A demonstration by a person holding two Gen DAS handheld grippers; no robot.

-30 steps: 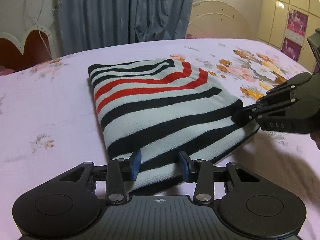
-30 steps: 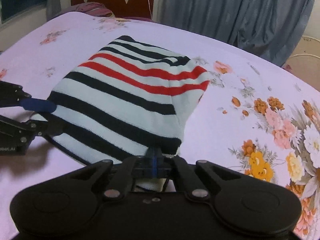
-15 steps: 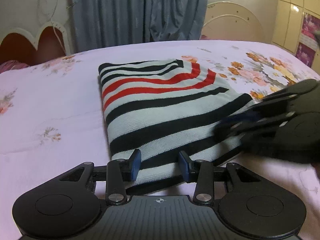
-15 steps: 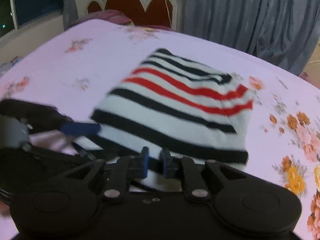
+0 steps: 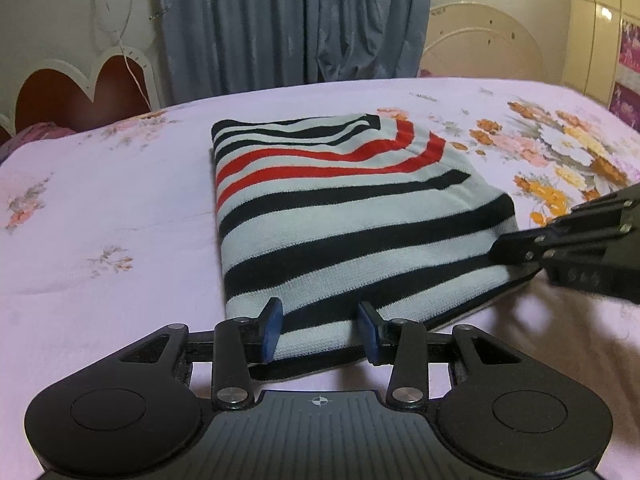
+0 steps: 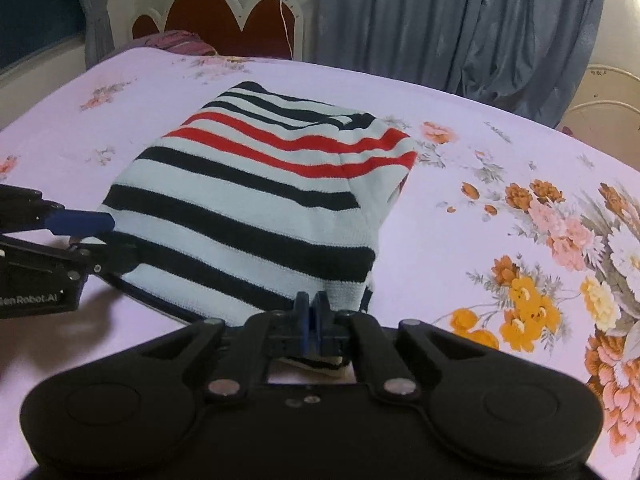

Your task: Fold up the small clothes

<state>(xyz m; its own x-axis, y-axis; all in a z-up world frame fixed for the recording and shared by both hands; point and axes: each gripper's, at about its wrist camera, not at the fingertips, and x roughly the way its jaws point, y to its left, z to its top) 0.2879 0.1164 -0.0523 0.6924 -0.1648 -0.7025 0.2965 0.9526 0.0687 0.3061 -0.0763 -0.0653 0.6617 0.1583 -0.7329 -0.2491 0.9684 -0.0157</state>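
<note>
A folded sweater [image 5: 340,220] with black, red and pale stripes lies flat on the pink bed sheet [image 5: 100,220]. My left gripper [image 5: 320,330] stands partly open over its near edge, and the fabric runs flat between the blue pads [image 5: 272,328] without being pinched. The right wrist view shows that gripper [image 6: 96,238] at the sweater's [image 6: 248,208] left side. My right gripper [image 6: 311,312] is closing the last bit, its pads together on the sweater's near corner. From the left wrist view, the right gripper's tip [image 5: 496,248] meets the sweater's right edge.
The sheet's big flower print [image 6: 560,240] lies to the right of the sweater. A heart-shaped headboard [image 6: 224,20] and a purple pillow [image 6: 176,42] are at the far end. Grey-blue curtains [image 5: 300,20] hang behind the bed.
My right gripper opened a little, shifted along the sweater's edge toward the left gripper, then came back to the corner and shut. The left gripper turned slightly; the sweater stayed flat.
</note>
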